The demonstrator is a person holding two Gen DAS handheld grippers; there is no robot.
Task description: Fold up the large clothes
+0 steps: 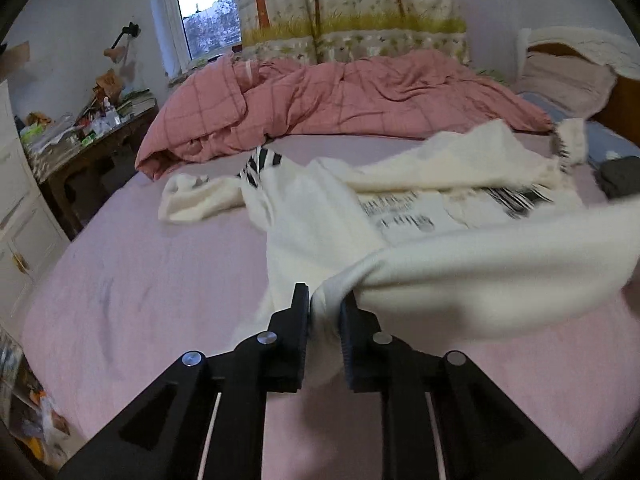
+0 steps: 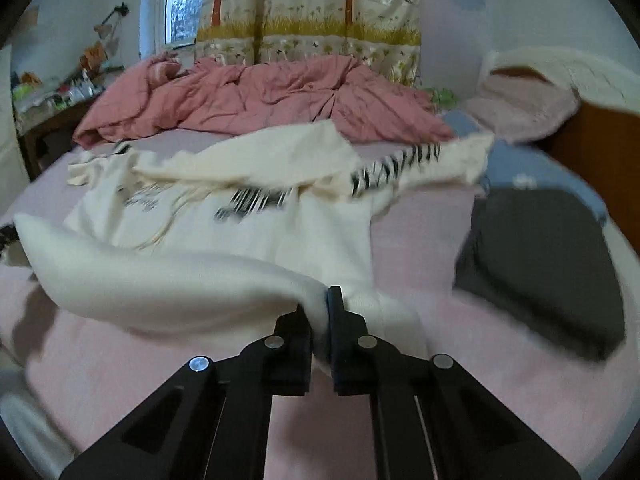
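One cream garment lies spread across the middle of the bed, its near hem lifted off the sheet. Left gripper and right gripper are each clamped on that hem. Two black-striped cuffs are visible. The black print on the garment is blurred and unreadable. One pink duvet lies along the far edge, and one dark folded item lies near the right edge.

One cream garment, one quilt, one curtain.
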